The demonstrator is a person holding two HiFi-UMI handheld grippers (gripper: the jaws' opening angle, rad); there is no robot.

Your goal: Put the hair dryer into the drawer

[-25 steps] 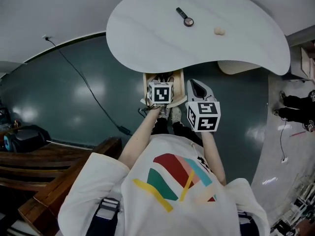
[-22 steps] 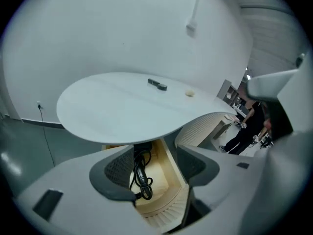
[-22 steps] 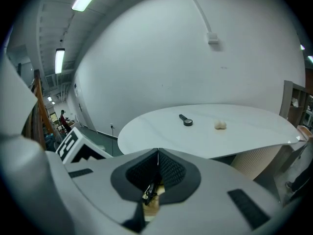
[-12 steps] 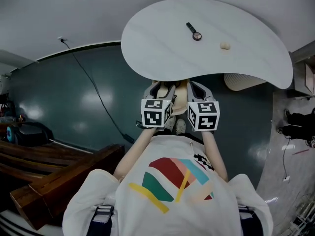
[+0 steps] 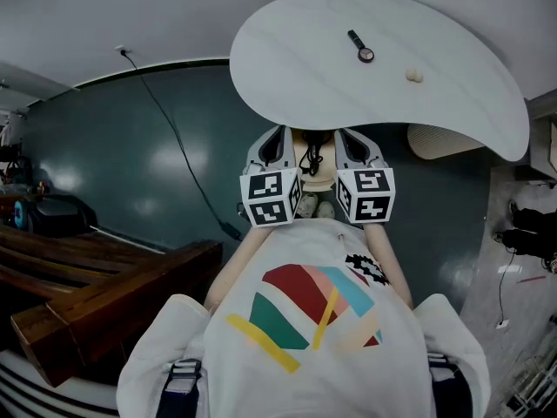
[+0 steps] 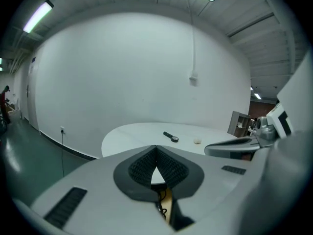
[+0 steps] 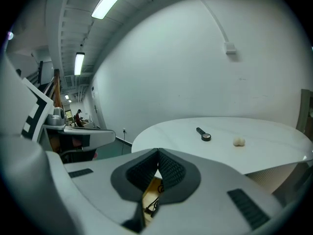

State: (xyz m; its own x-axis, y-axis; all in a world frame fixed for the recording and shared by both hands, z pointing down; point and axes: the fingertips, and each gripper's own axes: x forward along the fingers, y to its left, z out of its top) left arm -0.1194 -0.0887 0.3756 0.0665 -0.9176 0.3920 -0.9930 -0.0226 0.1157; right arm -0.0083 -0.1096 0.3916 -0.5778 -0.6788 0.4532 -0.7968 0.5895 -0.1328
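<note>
The left tongs and right tongs are both closed and empty, held side by side just short of the white worktop. Between them the wooden drawer is open with a black cord inside. The hair dryer seems stowed there, so pushing the drawer shut looks like the next move.

Drawer is mostly blocked by the left gripper, right gripper and table edge, only some black cord peeking out.
</note>
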